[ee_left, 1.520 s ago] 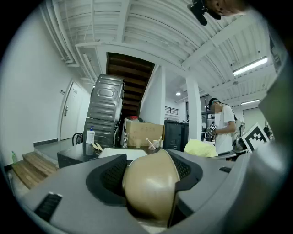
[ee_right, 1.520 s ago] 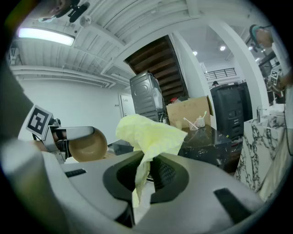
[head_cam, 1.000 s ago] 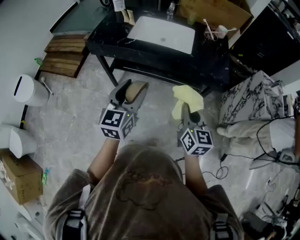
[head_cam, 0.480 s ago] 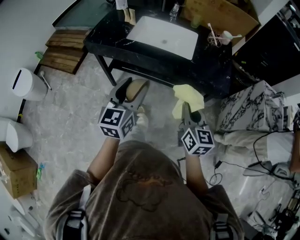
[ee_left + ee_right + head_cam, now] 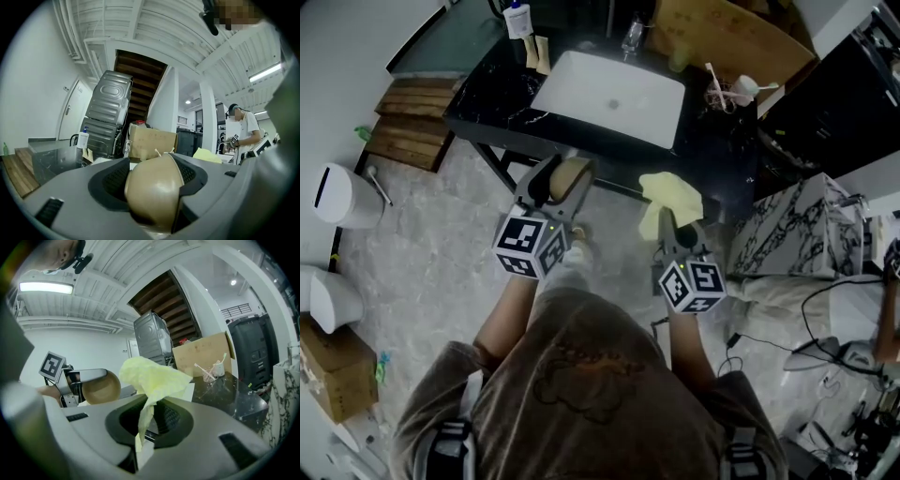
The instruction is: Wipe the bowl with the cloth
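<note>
Head view shows the left gripper (image 5: 559, 180) clamped on the tan bowl (image 5: 573, 176) and the right gripper (image 5: 671, 223) pinching the yellow cloth (image 5: 672, 194). The two are held apart, with a black counter (image 5: 492, 89) and white sink (image 5: 609, 86) just beyond.

Tan bowl (image 5: 571, 178); pale yellow cloth (image 5: 672, 195); white sink (image 5: 609, 89); black, white-veined counter (image 5: 490, 94).

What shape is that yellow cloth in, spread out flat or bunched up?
Bunched up. The thin yellow cloth rises crumpled from the right gripper, whose jaws pinch its lower end.
</note>
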A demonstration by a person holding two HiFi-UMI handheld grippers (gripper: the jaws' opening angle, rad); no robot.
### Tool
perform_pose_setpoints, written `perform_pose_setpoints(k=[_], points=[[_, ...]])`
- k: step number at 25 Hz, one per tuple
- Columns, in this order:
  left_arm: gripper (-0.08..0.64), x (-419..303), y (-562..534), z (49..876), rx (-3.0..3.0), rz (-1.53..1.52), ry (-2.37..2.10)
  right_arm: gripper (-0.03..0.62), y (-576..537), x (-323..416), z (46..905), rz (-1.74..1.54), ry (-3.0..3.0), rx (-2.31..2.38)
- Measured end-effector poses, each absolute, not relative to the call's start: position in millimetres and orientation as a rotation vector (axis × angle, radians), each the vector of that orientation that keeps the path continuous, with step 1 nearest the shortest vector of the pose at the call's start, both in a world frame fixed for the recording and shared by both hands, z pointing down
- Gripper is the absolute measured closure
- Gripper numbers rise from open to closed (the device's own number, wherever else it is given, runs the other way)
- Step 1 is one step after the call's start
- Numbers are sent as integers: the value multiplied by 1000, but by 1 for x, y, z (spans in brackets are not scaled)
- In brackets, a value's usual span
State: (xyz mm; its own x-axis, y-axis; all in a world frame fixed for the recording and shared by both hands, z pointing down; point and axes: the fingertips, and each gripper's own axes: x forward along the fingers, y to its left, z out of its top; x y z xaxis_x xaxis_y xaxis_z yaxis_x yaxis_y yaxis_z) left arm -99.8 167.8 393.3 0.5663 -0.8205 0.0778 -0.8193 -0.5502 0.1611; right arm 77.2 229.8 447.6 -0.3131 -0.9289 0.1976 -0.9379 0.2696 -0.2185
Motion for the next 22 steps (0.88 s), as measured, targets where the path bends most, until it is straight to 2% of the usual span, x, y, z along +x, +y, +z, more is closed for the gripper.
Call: perform_pose_setpoints(k=[22], points=[[305, -66, -72, 387, 2729, 52, -1156, 572, 3, 79, 433, 473, -2424, 1905]])
